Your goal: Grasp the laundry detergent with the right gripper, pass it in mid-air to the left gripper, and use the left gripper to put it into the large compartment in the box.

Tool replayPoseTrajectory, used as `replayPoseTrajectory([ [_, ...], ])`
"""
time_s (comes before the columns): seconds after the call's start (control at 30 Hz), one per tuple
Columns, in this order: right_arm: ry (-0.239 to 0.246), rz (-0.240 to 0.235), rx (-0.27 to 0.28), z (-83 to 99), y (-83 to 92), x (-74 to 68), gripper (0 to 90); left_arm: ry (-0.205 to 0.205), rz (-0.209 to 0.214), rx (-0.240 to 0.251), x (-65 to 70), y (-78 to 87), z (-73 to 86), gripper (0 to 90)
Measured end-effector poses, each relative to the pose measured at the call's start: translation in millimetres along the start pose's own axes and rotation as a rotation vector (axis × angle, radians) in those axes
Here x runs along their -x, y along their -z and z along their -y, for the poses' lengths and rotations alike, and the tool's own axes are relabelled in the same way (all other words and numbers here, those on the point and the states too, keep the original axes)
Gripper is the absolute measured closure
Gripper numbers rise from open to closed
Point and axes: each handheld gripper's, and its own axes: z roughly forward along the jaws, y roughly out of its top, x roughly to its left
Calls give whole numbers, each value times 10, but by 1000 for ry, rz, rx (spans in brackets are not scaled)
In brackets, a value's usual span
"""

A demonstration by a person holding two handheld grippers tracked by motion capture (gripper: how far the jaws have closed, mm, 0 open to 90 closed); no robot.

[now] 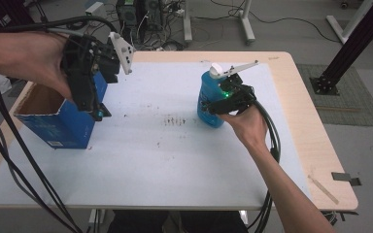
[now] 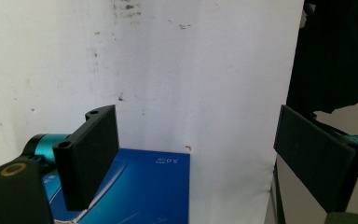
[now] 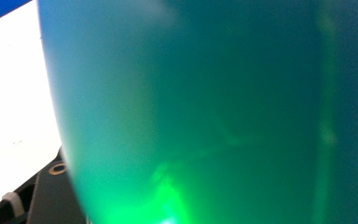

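Blue bottle [image 1: 210, 104] stands upright at 3 o'clock on the worktop [image 1: 141, 165]. Right tool [image 1: 209, 108] straddles its body, jaws part-closed; firm contact can't be told. Left tool [image 2: 196, 154] gapes empty over the blue box [image 1: 53, 124]. Risk: the rounded bottle slips or tips if lifted early.

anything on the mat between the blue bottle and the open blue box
Nothing visible blocks it. The translucent blue bottle with a white cap stands upright at the right gripper. Between it and the open blue cardboard box the white mat bears only small dark specks. The left gripper hangs over the box, jaws apart.
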Motion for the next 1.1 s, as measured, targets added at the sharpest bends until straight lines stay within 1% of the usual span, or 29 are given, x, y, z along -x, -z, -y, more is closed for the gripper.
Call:
replayPoseTrajectory([
  [0.23, 2, 13, 10, 1, 3, -4, 322, 4, 0, 2, -1, -10, 3, 140],
  [0.3, 4, 11, 17, 2, 5, 5, 333, 0, 0, 0, -6, -11, 1, 140],
  [0.4, 2, 12, 20, 2, 8, 8, 344, 6, -1, 4, -5, -17, 1, 140],
  [0.53, 6, 5, 19, 9, 7, 9, 373, 1, 0, 1, -11, -16, -9, 140],
  [0.67, 3, 4, 14, 24, -4, 12, 378, -1, 1, 0, -14, -19, -10, 140],
  [0.8, 4, -5, 8, 33, -22, 15, 415, 1, 1, 0, -14, -23, -4, 140],
  [1.1, 12, 0, 18, 39, -28, 9, 442, 4, 2, -1, -10, -23, 18, 140],
])
